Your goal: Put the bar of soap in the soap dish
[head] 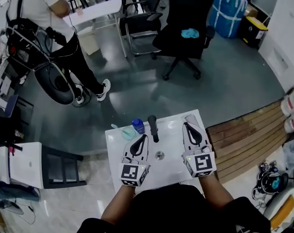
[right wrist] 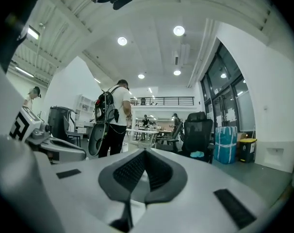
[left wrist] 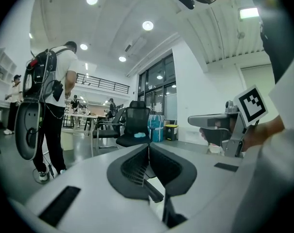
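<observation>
Peering down from the head view, hard to split soap from dish: only one small pale teal rounded shape (head: 128, 133) on the white rectangular sink top (head: 116, 152), too small to say whether dish alone, soap alone, or one lying in the other. Sits at nine o'clock of the black upright faucet (head: 153, 128), with a blue cylindrical bottle (head: 138, 125) at its one o'clock, touching or just beside, cannot tell which. Near edge of the sink top hidden under both marker cubes and the wearer's dark torso; forearms cut off at the frame bottom. Small round metal drain (head: 159, 155) showing between the two tools. Left gripper (head: 144, 137) hovering over the sink top with jaws together, tips meeting in the left gripper view and nothing clamped; teal shape at its eleven o'clock, near but apart. Right gripper (head: 187, 125) likewise closed and empty, ribbed pads pressed together in the right gripper view; teal shape well apart at its nine o'clock, faucet between. Both gripper views aimed level across the room at a black mesh office chair (right wrist: 197, 135) and a standing person in a white shirt (left wrist: 57, 96), leaving the sink top below the frame apart from a white sliver under the left jaws.
</observation>
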Motion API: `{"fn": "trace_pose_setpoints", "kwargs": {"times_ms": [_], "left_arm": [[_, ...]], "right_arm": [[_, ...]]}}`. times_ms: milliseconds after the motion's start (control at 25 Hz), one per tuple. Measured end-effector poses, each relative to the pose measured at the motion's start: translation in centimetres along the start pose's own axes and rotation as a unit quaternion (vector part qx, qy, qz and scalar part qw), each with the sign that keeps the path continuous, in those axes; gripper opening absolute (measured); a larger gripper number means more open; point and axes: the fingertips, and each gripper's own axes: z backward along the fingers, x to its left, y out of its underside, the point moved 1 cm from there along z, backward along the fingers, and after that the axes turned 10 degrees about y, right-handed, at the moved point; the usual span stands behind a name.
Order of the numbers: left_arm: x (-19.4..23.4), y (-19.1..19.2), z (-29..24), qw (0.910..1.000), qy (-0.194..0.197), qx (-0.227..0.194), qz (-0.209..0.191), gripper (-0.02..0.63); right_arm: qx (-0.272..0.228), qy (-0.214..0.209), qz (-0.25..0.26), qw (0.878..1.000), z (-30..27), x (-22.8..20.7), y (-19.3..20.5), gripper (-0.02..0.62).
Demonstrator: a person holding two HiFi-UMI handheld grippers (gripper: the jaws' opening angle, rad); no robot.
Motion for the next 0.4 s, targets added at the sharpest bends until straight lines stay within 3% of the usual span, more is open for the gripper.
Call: {"fn": "trace_pose_setpoints", "kwargs": {"times_ms": [240, 400], "left_arm": [[-0.28, 0.27, 0.09, 1.0000, 0.002, 0.002, 0.002, 0.023], [-0.05, -0.06, 0.40, 1.0000, 0.001, -0.002, 0.003, 0.023]], "right_arm": [[0.005, 0.001, -0.010, 1.000, -0.05, 0.13, 0.34, 0.017], [0.011, -0.002, 0.010, 1.000, 0.12, 0.48, 0.69, 0.017]]}}
